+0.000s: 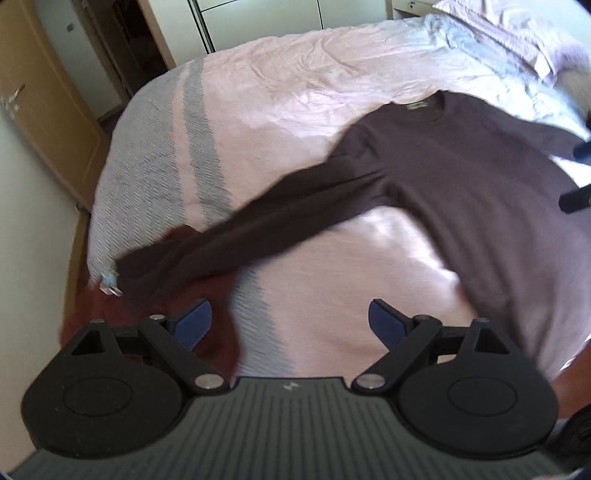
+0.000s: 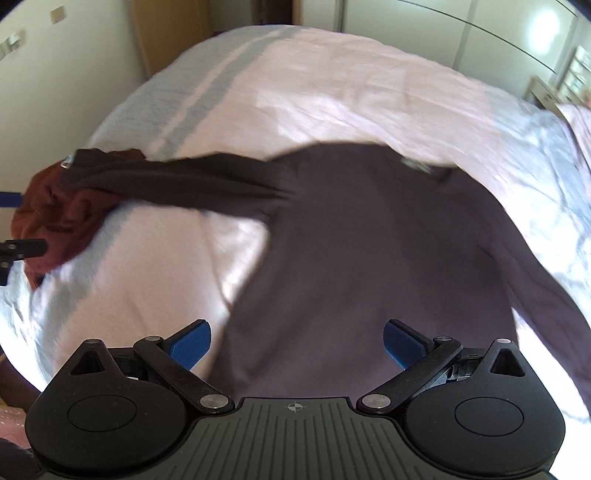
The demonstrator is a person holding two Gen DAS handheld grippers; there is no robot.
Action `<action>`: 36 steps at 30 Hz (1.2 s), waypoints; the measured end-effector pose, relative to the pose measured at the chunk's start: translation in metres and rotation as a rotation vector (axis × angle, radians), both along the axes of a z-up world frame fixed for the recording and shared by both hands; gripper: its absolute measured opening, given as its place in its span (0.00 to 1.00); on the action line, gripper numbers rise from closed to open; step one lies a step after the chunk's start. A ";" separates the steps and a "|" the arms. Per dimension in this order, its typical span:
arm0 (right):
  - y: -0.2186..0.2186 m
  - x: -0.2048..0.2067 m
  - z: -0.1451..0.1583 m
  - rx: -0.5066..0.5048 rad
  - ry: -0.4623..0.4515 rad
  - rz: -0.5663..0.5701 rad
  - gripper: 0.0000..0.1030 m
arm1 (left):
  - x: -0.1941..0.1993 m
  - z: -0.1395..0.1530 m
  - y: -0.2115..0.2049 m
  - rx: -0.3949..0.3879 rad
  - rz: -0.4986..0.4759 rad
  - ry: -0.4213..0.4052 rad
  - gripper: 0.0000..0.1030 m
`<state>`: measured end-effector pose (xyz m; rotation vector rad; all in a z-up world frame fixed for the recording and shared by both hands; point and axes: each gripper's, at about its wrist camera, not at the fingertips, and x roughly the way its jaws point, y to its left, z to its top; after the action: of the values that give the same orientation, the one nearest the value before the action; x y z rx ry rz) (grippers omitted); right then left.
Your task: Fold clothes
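A dark purple-grey long-sleeved shirt (image 1: 461, 184) lies spread flat on the bed, collar toward the far side. One sleeve (image 1: 240, 240) stretches out to the left, its cuff lying over a crumpled dark red garment (image 1: 207, 321). My left gripper (image 1: 290, 323) hovers open above the bedcover between that sleeve and the shirt's body, holding nothing. In the right wrist view the same shirt (image 2: 369, 258) fills the middle. My right gripper (image 2: 297, 345) stands open over its lower part, nothing between the pads. The red garment (image 2: 55, 221) sits at the left.
The bed carries a pale pink cover (image 1: 295, 92) with grey-blue stripes (image 1: 199, 147) and a pillow (image 1: 517, 33) at the far right. A wooden door (image 1: 40, 110) and white wardrobe doors (image 1: 266, 18) stand beyond the bed. Part of the other gripper (image 2: 18, 251) shows at the left edge.
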<state>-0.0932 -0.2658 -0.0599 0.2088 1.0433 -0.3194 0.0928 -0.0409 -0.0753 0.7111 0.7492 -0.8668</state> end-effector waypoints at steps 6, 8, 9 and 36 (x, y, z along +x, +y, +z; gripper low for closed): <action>0.059 0.118 -0.017 -0.052 -0.054 0.282 0.99 | 0.087 -0.004 0.036 0.050 0.072 -0.074 0.88; 0.085 0.157 -0.027 -0.084 -0.096 0.396 0.99 | 0.110 -0.009 0.056 0.070 0.117 -0.096 0.88; 0.097 0.175 -0.033 -0.079 -0.121 0.446 0.99 | 0.119 -0.012 0.067 0.069 0.142 -0.103 0.88; 0.071 0.284 -0.050 0.022 -0.565 0.405 0.03 | 0.155 -0.058 0.089 -0.053 0.284 -0.039 0.87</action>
<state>0.1907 -0.1951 -0.1098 0.0934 0.5091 0.1192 0.2476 0.0484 -0.1335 0.5566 0.7681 -0.6109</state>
